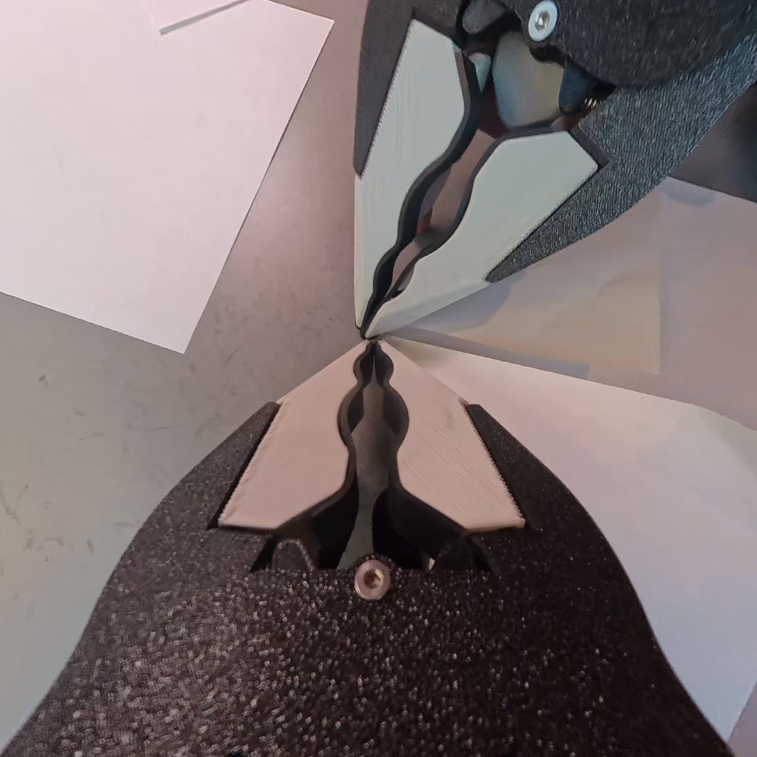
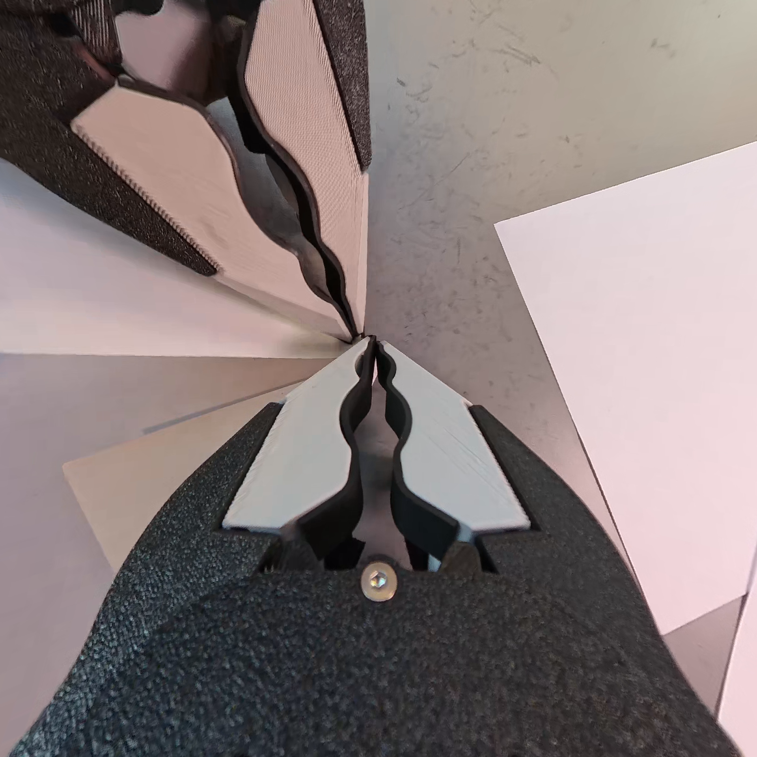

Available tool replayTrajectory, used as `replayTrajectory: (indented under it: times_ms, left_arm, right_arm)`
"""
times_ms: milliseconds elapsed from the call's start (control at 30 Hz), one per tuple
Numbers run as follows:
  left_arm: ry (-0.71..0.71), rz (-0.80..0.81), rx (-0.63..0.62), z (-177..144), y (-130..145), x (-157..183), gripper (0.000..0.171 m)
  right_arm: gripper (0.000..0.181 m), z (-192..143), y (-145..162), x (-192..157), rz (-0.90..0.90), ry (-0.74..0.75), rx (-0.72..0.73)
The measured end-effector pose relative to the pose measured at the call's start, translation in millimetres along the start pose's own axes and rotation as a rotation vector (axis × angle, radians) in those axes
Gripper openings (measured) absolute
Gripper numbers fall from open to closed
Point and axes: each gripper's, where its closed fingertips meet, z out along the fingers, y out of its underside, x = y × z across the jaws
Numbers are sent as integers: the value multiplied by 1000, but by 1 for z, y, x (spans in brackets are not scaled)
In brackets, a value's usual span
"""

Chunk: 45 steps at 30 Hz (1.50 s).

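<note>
A white paper sheet point(image 1: 573, 450) lies on the grey table, with a crease running out from its corner. My left gripper point(image 1: 373, 348) is shut, tips pinched on that corner; pale paper shows between its fingers. My right gripper point(image 1: 364, 332) comes in from above in the left wrist view, shut, tip to tip with the left. In the right wrist view my right gripper point(image 2: 373, 344) is shut at the corner of the sheet point(image 2: 123, 307). I cannot tell whether it grips the paper. The left gripper point(image 2: 350, 327) shows at upper left.
A second white sheet point(image 1: 123, 164) lies flat to the left in the left wrist view and to the right in the right wrist view point(image 2: 635, 368). The scuffed grey table point(image 2: 471, 164) shows between the sheets. A tan-shaded sheet point(image 2: 123, 491) lies at lower left. The tips of both grippers are at nearly the same place.
</note>
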Motion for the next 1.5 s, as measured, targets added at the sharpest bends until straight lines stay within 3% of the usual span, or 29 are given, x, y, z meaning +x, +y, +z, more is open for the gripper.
replayTrajectory:
  times_ms: [233,533,1067,1500]
  left_arm:
    - [-55,71,-26,2,3,0,0]
    - [52,81,-129,2,4,1,0]
    - [189,-39,-83,-8,11,1,0]
    - [88,231,-96,-4,10,6,0]
  right_arm:
    - [0,0,0,0,-6,-26,-8]
    - [0,0,-1,0,-70,-36,-68]
    - [0,2,-2,-4,38,-127,-67]
    - [0,2,-2,-4,11,-113,-41]
